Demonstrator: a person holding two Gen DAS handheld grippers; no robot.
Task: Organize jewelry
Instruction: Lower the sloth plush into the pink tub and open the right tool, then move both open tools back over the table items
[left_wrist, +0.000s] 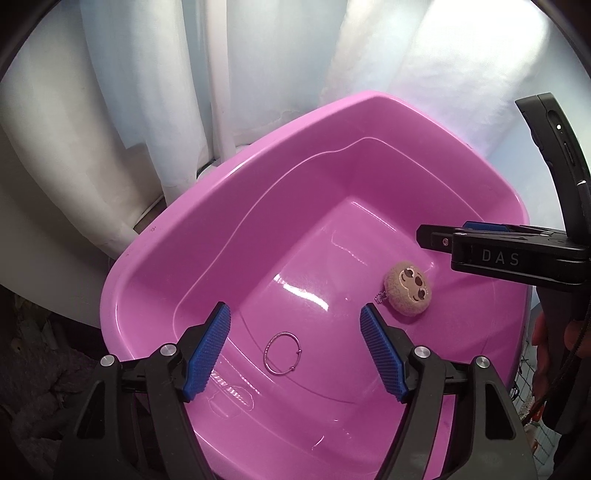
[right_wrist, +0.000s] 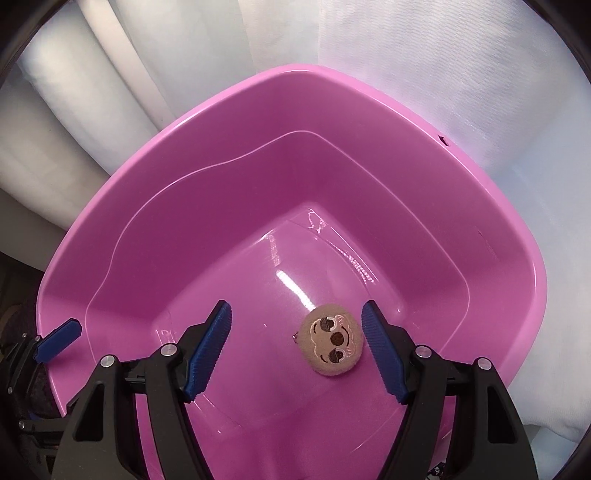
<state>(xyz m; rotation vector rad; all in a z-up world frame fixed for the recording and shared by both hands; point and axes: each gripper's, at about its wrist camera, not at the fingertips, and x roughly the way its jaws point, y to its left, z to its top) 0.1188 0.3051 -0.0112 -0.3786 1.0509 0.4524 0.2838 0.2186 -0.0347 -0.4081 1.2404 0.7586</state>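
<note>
A pink tub (left_wrist: 155, 258) sits among white cloth (left_wrist: 110, 92) and carries everything in play. Over its near left side, the left gripper (left_wrist: 295, 347) hangs with its blue pads (left_wrist: 207, 354) spread wide and nothing held between them. On the tub floor below that gap lies a thin metal ring (left_wrist: 282, 353), flat, close to the near edge and apart from both pads. Further right on the floor rests a round tan plush charm (left_wrist: 409, 291) with a stitched face turned up and a short chain at its left side; it lies near the tub's right wall, well apart from the ring.

In the right wrist view, the right gripper (right_wrist: 297, 347) is also wide open and empty, held above the tub floor (right_wrist: 258, 369). The charm (right_wrist: 331, 344) lies between its pads, nearer the right pad (right_wrist: 382, 350); whether they touch cannot be told. In the left wrist view the same gripper (left_wrist: 424, 238) reaches in from the tub's right edge, above the charm.
</note>
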